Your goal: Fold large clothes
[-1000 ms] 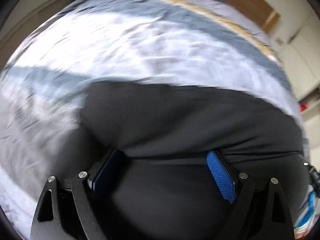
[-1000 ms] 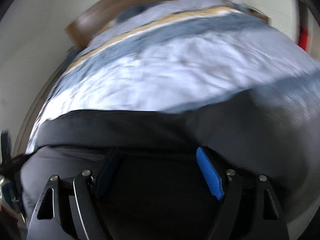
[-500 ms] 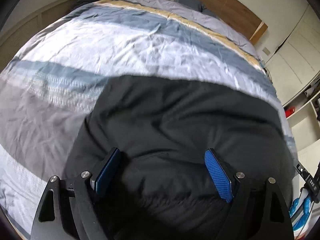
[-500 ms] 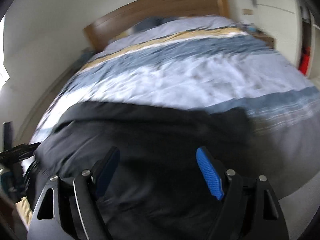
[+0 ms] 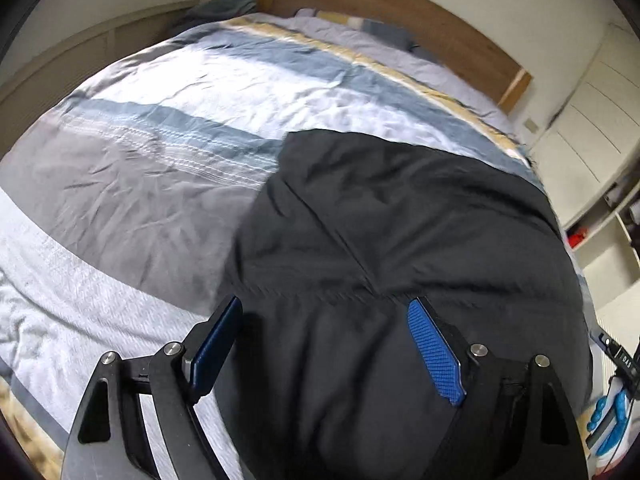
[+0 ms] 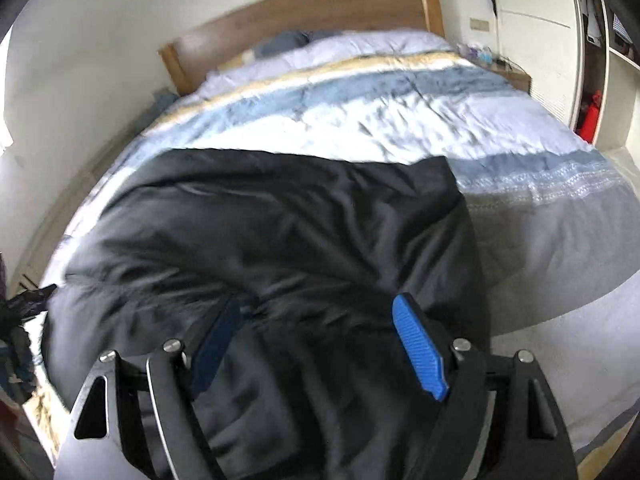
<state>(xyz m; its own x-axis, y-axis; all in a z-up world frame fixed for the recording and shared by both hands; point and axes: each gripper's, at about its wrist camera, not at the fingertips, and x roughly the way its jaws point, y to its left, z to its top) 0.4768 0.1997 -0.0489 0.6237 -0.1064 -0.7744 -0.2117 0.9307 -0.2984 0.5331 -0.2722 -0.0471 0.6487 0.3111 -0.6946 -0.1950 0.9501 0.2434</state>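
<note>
A large black padded garment lies spread on the striped bed cover, near the foot of the bed. In the left wrist view my left gripper hovers over the garment's near left part, open, with nothing pinched between its blue pads. The right wrist view shows the same black garment below my right gripper, which also stands open above the cloth, near its right edge. Whether the fingers brush the fabric I cannot tell.
The bed cover runs back to a wooden headboard with pillows. White wardrobe doors and shelves stand at the right of the bed. Blue and white shoes sit on the floor by the bed's corner.
Both grippers have drawn back and risen from the garment, so more of the bed shows. The black garment stays flat on the cover. Both pairs of jaws remain apart.
</note>
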